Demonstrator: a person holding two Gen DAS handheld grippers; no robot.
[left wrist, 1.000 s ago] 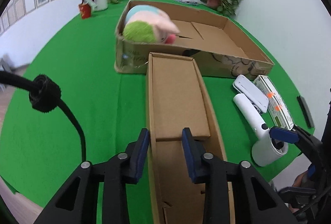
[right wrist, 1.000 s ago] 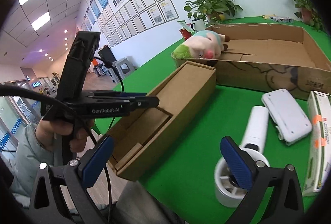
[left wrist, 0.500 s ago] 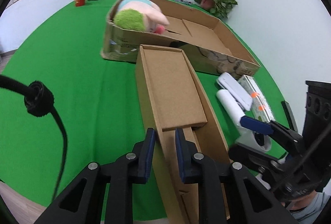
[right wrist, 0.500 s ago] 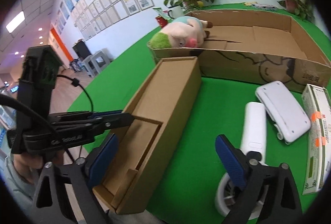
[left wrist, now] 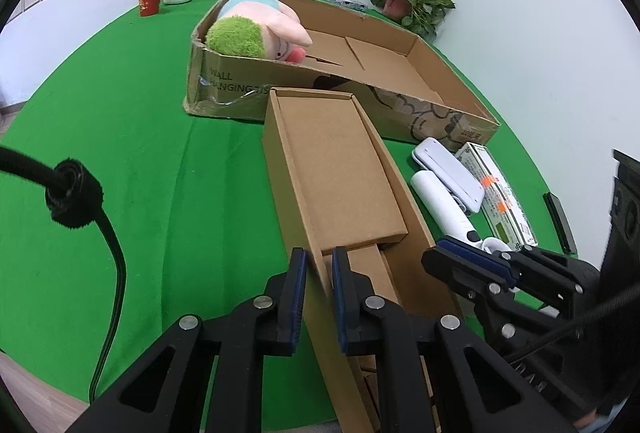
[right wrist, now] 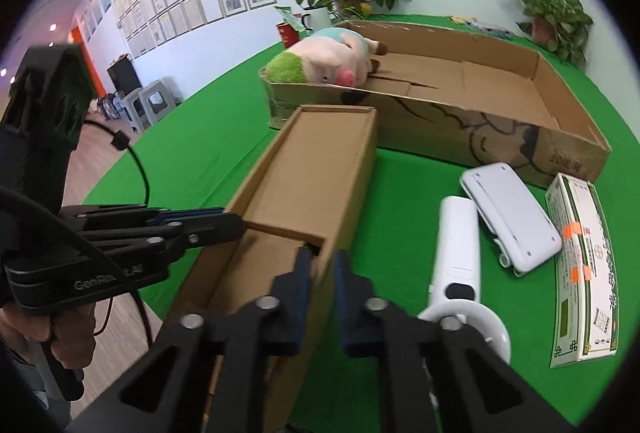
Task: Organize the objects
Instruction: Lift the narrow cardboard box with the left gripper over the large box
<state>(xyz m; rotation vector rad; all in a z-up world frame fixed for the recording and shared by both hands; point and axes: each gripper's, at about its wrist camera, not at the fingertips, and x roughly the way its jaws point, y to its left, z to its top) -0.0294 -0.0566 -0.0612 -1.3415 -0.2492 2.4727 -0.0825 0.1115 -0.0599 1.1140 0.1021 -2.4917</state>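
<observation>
Gripping long box [left wrist: 336, 169]: L gripper [left wrist: 319, 287] clamps L wall, R gripper [right wrist: 320, 287] R wall.

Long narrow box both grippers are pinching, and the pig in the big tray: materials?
Long narrow box: looks like unprinted brown corrugated cardboard, matte, with folded thin walls; left gripper and right gripper each pinch one. Pig: soft plush fabric, fuzzy green pile on top, lying in the cardboard tray.
</observation>
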